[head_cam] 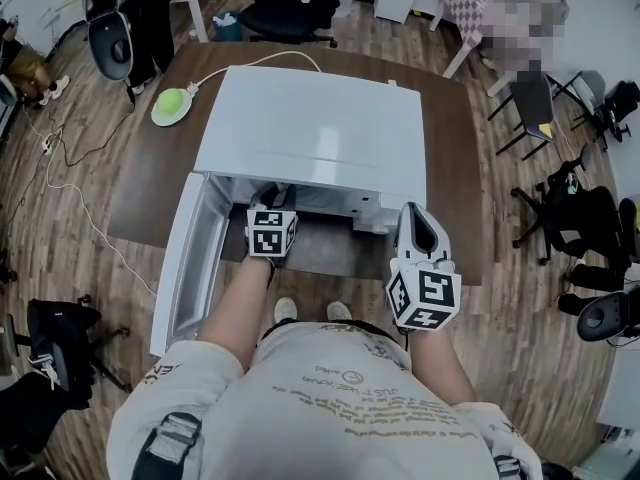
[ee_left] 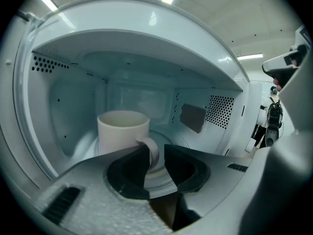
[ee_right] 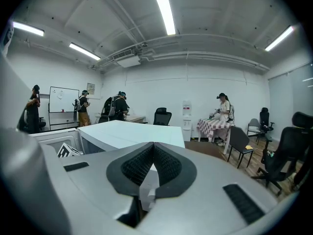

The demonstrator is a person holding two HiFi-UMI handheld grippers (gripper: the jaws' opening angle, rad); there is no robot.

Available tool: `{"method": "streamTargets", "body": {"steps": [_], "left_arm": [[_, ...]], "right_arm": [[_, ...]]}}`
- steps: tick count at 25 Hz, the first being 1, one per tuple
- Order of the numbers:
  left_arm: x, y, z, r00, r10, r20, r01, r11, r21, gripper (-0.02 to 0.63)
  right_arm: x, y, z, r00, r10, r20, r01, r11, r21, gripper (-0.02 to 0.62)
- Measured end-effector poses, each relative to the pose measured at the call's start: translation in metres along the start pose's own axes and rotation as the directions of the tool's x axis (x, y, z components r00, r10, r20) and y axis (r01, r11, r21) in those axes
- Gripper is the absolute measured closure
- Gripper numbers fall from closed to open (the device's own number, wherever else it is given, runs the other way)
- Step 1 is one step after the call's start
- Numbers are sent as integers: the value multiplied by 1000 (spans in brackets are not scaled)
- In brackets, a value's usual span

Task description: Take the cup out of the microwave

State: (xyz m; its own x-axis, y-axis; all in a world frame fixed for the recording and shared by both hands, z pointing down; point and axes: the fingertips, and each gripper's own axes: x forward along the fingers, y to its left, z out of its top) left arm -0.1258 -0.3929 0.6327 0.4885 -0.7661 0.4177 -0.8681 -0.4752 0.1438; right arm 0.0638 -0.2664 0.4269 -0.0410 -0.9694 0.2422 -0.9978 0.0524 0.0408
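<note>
A white cup (ee_left: 122, 131) stands upright on the turntable inside the white microwave (head_cam: 310, 118), its handle turned toward me. My left gripper (ee_left: 155, 153) reaches into the oven mouth, and its jaws are closed to a narrow gap on the cup's handle. In the head view the left gripper (head_cam: 271, 226) sits at the opening and the cup is hidden. My right gripper (head_cam: 419, 218) hangs outside, in front of the microwave's right corner. It is shut with nothing in it, and its camera looks over the microwave's top into the room (ee_right: 153, 148).
The microwave door (head_cam: 190, 258) swings open to the left, beside my left arm. The microwave sits on a brown table (head_cam: 455, 168) with a green object (head_cam: 172, 106) and a white cable at the back left. Office chairs (head_cam: 585, 218) and people stand around the room.
</note>
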Motion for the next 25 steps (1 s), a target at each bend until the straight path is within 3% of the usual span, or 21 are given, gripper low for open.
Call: {"method": "streamTargets", "body": {"steps": [4,6,11,16,25], "left_arm": [[8,-6,3,997,-46,55,45,999,26,506],[10,-6,4,996,-52,69,47,997,65,555],[4,-15,10,994,-72,82,59,986,156,571],[-4,-27,13,990,-110,90,95,983,159,572],[-30,-38,17,990,-85,110,72,990,118,575]], "right_arm": [[1,-2,0,1000,-5,-4,5,1000,-4,580],[2,-3,-1,1000,-9,-7,9,1000,-4,580],[2,-7,-4,1000,-15,-15,15,1000,-4,580],[7,-3,-5,1000,4,-16,-4,1000,-2,580],[15,8,-5,996,85,-6,-85,996,-5,580]]}}
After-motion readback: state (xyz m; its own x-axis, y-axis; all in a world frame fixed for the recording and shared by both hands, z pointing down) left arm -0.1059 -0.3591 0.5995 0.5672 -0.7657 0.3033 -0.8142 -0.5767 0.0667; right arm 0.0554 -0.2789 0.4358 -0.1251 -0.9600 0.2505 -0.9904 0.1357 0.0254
